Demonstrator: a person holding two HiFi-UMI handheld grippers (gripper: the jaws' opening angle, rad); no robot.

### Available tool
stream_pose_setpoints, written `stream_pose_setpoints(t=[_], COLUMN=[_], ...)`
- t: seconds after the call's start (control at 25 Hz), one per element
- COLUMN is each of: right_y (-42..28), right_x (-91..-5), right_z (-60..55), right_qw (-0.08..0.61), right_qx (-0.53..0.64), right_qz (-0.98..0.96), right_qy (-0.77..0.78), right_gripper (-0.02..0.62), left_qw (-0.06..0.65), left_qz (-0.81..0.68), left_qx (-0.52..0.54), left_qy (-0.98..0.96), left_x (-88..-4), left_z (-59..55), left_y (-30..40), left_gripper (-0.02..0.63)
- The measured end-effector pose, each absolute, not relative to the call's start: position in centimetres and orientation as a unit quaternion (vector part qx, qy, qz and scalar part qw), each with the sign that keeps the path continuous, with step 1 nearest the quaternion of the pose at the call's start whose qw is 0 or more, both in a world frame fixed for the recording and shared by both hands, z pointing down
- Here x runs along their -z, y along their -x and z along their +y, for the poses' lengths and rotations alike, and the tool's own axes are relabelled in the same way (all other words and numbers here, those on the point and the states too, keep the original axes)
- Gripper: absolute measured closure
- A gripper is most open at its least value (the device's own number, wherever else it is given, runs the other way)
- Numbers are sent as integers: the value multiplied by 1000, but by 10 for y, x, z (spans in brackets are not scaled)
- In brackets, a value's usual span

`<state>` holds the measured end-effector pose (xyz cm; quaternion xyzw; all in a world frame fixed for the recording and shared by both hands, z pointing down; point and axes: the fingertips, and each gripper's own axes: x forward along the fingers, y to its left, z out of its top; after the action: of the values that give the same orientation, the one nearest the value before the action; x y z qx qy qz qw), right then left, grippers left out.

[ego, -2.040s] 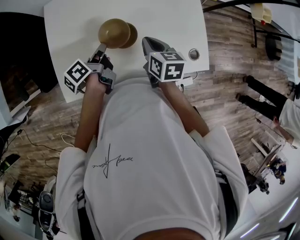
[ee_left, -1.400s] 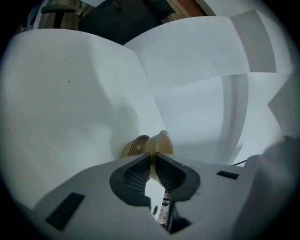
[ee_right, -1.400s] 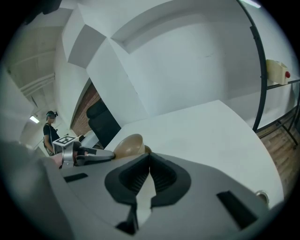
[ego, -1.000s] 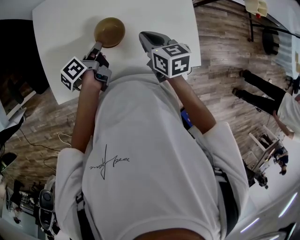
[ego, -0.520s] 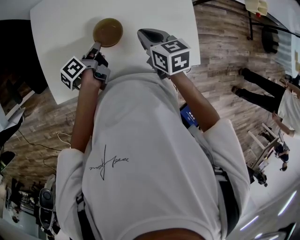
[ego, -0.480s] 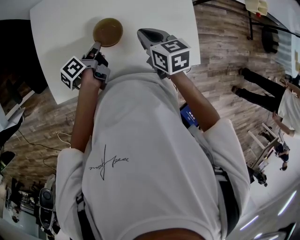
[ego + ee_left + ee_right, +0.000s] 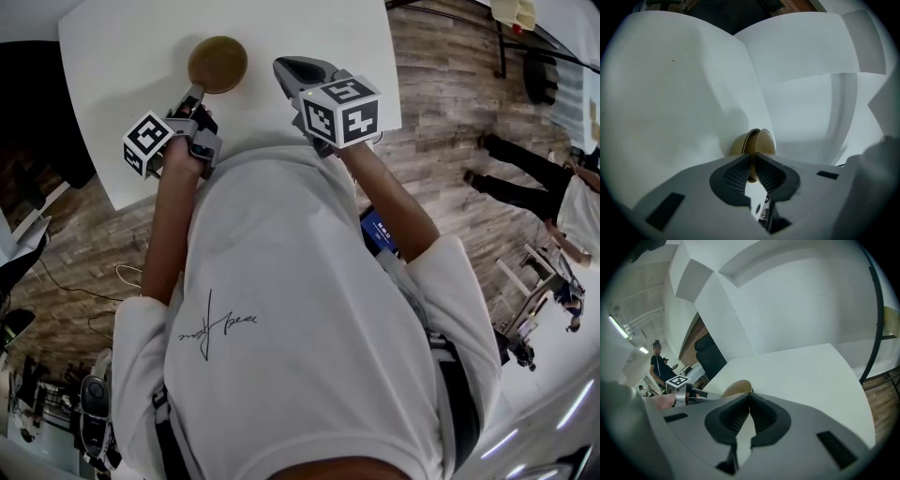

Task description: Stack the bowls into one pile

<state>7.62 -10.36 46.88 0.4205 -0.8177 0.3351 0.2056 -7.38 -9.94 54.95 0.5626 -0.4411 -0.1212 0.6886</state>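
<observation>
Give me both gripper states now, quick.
Left gripper: closed on the tan bowl at its rim.
Right gripper: closed, holding nothing.

Head camera above, two gripper cameras low.
The head view looks steeply down onto the counter [image 7: 122, 56]; each gripper view skims closely along its own fingers [image 7: 736, 176], all three sharing the bowls [image 7: 217, 64].

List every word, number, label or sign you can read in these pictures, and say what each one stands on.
Nothing here reads as clear text.
White shirt: a dark handwritten-style scrawl, not legible.
Left marker cube and right marker cube: black-and-white square code patterns, not words.
Blue item beside the person's right forearm: pale print, too small to read.
</observation>
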Motion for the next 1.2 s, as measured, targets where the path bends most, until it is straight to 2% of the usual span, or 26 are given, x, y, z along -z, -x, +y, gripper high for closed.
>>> stream_pose_setpoints(t=[0.56,0.92,1.2], right_y=[-75,-73,-73], right_x=[-468,-469,-470], right_z=[-101,-101,-101], right_qw=[202,201,204], right_qx=[-337,-339,-336], right_qz=[-816,-816,-815], right_qy=[-423,-423,-425], right_gripper=[583,583,583], left_qw=[682,684,678], left_qz=[-444,-443,-455], left_qx=[111,118,104], left_qy=[-570,-567,-567], left_x=[-546,-538,-527], left_z=[-98,-100,-101], left_y=[72,72,72], left_gripper=[565,455,396])
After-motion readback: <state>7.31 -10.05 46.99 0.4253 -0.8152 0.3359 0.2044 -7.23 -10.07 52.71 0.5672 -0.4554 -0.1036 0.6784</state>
